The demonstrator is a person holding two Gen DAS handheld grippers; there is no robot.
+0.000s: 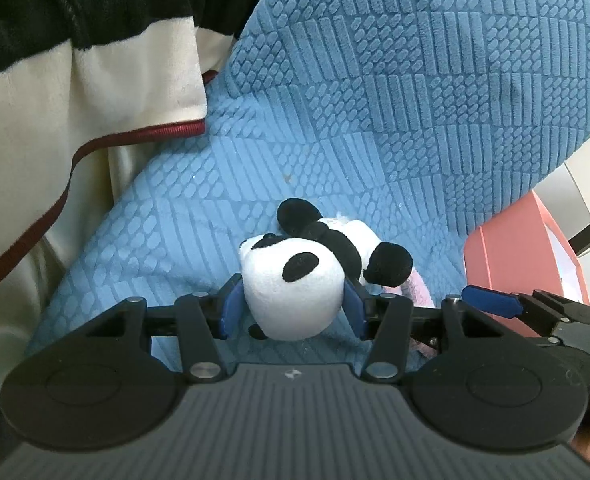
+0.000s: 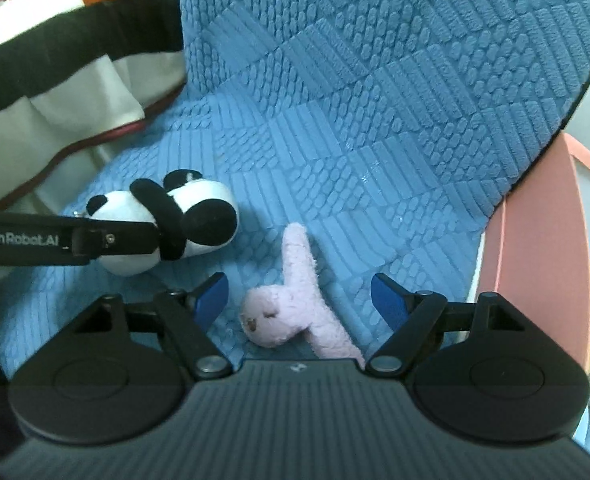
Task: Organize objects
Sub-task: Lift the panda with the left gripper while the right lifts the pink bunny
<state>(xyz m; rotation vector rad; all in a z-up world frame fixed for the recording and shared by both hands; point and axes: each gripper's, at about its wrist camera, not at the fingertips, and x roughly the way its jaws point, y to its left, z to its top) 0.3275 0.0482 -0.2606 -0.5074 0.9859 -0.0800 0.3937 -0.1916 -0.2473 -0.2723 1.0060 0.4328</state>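
A small black-and-white panda plush (image 1: 295, 280) lies on a blue textured blanket (image 1: 375, 100). My left gripper (image 1: 293, 310) is shut on the panda's white head, blue pads on both sides. The panda also shows in the right wrist view (image 2: 203, 208), with the left gripper's finger (image 2: 115, 240) across it. A pale pink plush (image 2: 291, 304) lies on the blanket between the fingers of my right gripper (image 2: 301, 300), which is open and not touching it. Part of the pink plush (image 1: 415, 292) shows behind the panda in the left wrist view.
A pink box (image 2: 535, 260) stands at the right edge of the blanket (image 2: 375, 100), also visible in the left wrist view (image 1: 515, 256). A cream, black and red-trimmed fabric (image 1: 75, 120) lies at the left, also in the right wrist view (image 2: 55, 60).
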